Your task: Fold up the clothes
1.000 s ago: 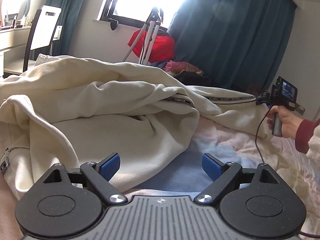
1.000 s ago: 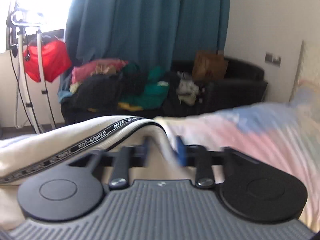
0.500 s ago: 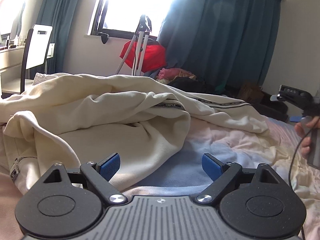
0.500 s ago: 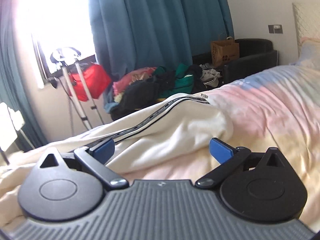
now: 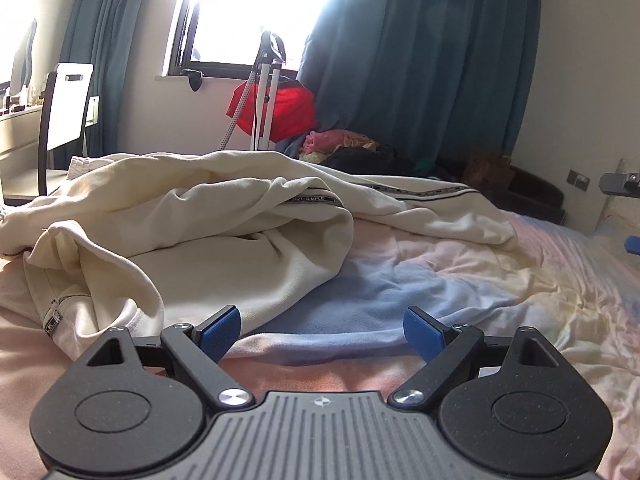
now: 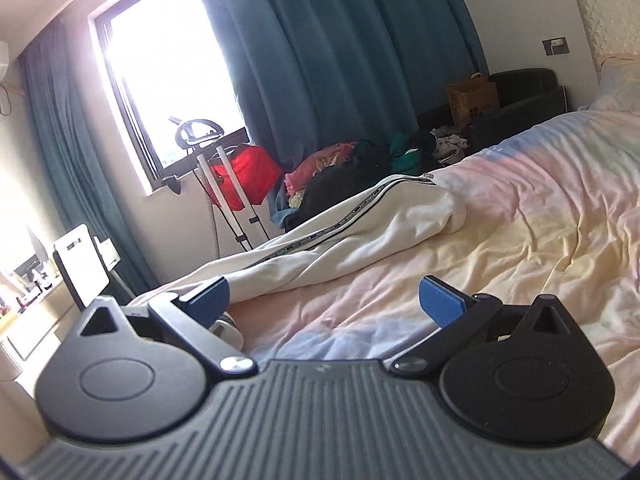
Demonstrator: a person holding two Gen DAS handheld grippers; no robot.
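On the bed [image 5: 460, 272], both tools gape beside cream garment [image 5: 200, 232].

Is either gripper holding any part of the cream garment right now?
No. Both the left gripper and the right gripper are open with nothing between their pads; the cream garment lies loose on the bed.

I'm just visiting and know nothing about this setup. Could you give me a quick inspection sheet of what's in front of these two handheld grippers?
Surface: bed with rumpled pastel sheet.
Job's things: cream garment with lettered black stripe, crumpled, unfolded.
Clutter: clothes pile beyond the bed; brown paper bag.
Grippers: left gripper open, holding nothing; right gripper open, holding nothing.
Cables: nothing seen.
Surroundings: bright window, teal curtains, white stand with red bag, chair.
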